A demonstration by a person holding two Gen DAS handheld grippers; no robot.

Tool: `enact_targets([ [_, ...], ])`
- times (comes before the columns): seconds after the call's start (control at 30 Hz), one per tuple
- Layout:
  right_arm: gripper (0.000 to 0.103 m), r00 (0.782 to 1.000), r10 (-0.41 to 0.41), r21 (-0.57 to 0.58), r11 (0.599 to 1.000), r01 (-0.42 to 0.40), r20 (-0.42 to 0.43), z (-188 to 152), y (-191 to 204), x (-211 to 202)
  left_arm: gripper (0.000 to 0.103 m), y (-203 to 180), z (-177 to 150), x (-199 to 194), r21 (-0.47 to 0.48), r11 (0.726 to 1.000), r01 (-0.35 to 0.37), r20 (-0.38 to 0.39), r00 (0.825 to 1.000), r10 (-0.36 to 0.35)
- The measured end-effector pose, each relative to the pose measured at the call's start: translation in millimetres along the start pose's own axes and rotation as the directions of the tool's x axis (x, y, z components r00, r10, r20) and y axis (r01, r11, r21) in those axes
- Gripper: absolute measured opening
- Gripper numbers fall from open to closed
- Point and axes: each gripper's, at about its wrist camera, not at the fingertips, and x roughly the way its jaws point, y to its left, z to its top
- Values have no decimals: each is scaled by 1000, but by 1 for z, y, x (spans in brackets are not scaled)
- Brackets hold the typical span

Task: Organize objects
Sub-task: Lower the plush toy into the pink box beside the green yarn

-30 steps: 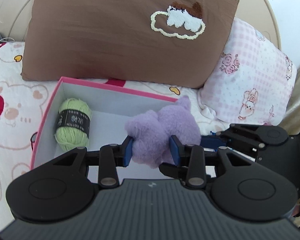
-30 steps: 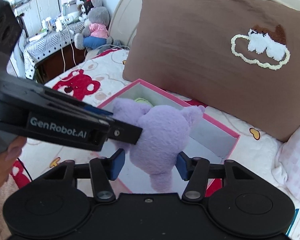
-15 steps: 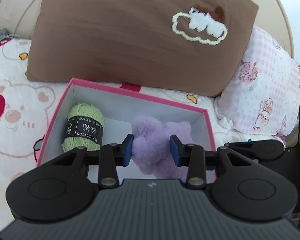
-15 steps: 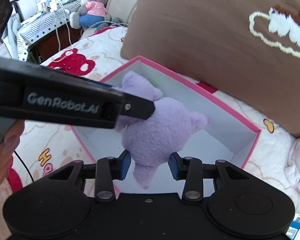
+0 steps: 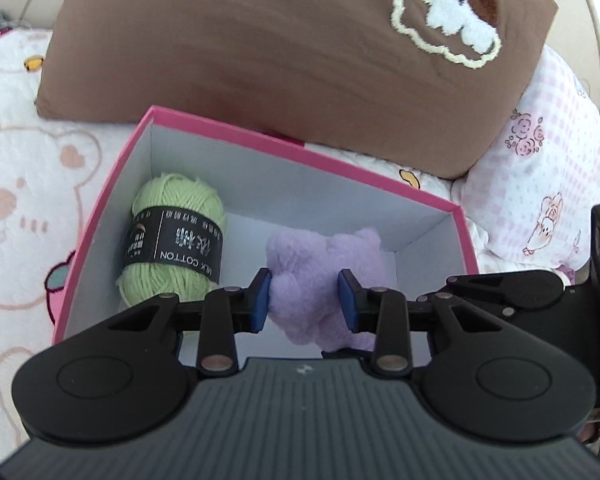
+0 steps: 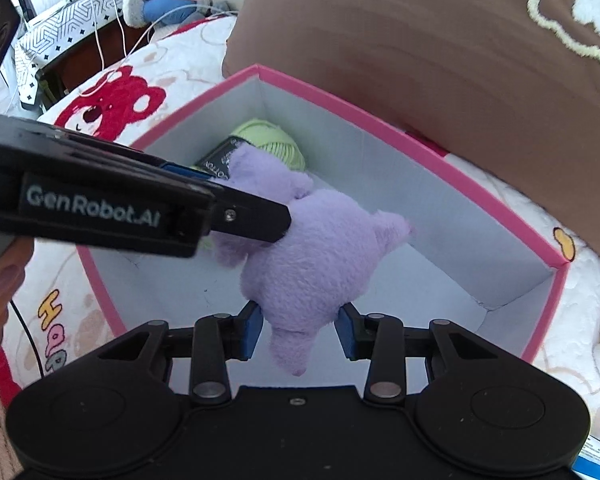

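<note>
Two tools gripped one purple plush toy (image 6: 312, 248) together, held just above the floor of the pink box (image 5: 300, 152) on the bed (image 5: 28, 168). Left tool (image 5: 304, 300) was clamped on the toy's upper part, blue pads (image 5: 260, 300) sunk into the fur. Right tool (image 6: 298, 330) had just been closing and was pinched on the lower body near a leg, fur bulging between its pads (image 6: 250, 330). Green yarn ball (image 5: 176, 240) lay in the box's left corner, just beside the toy; touching or not, couldn't tell. Brown pillow (image 5: 260, 48) leaned behind the box.

Handling guess: toy looked light, soft, squashy, not fragile, not slippery; fur gave good friction. It sagged and deformed under the pads, so a grip on the thick body should hold better than on an ear or limb. Dropping it would do no harm. Yarn looked equally soft; its paper band could slide.
</note>
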Motion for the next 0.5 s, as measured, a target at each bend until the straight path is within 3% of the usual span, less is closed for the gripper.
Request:
enact_targets([
  [0.17, 44, 999, 33, -5, 999, -33, -28, 1, -5, 12, 34, 2, -4, 15, 17, 999, -33, -16, 999, 33],
  [0.5, 43, 993, 53, 53, 997, -48, -102, 1, -18, 35, 33, 21, -6, 37, -44, 999, -9, -86, 996, 6],
])
